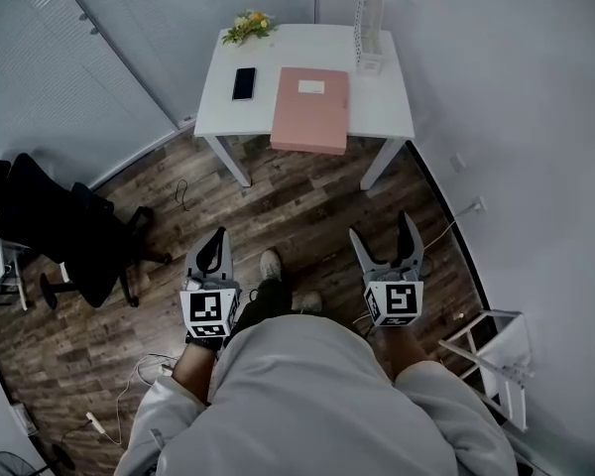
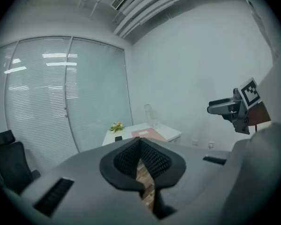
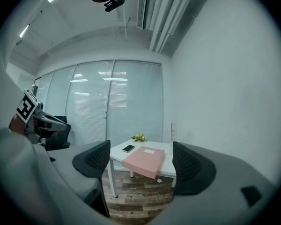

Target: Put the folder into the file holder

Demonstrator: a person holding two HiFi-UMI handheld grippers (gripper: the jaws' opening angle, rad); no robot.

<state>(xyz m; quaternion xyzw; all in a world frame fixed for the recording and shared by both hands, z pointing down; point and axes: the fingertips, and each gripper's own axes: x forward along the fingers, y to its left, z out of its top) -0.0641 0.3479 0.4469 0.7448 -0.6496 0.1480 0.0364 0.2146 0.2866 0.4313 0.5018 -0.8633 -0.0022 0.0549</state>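
A person stands on a dark wood floor (image 1: 307,201) facing a white desk (image 1: 385,107) at the top centre of the head view, holding a pair of tongs in each hand low in the frame, well apart from the desk. The left tongs (image 1: 216,241), at lower left of centre, are closed with nothing between them; their own view shows the two black pads meeting at the tips. The right tongs (image 1: 385,234), at lower right of centre, are spread wide and empty, and their own view frames the distant desk in the gap between the jaws. The pink folder (image 1: 310,109) lies flat in the middle of the desk with a small white label near its far edge, and its near edge juts past the desk's front edge. The clear file holder (image 1: 368,28) stands upright at the desk's far right corner, just beside the folder's far right corner and holding nothing. A dark phone (image 1: 243,83) lies to the left of the folder, and a small bunch of yellow and orange flowers (image 1: 249,25) sits at the desk's far left corner. A black office chair (image 1: 55,221) stands at the left of the frame before a wall of closed blinds, and a white rack (image 1: 496,357) shows at lower right.
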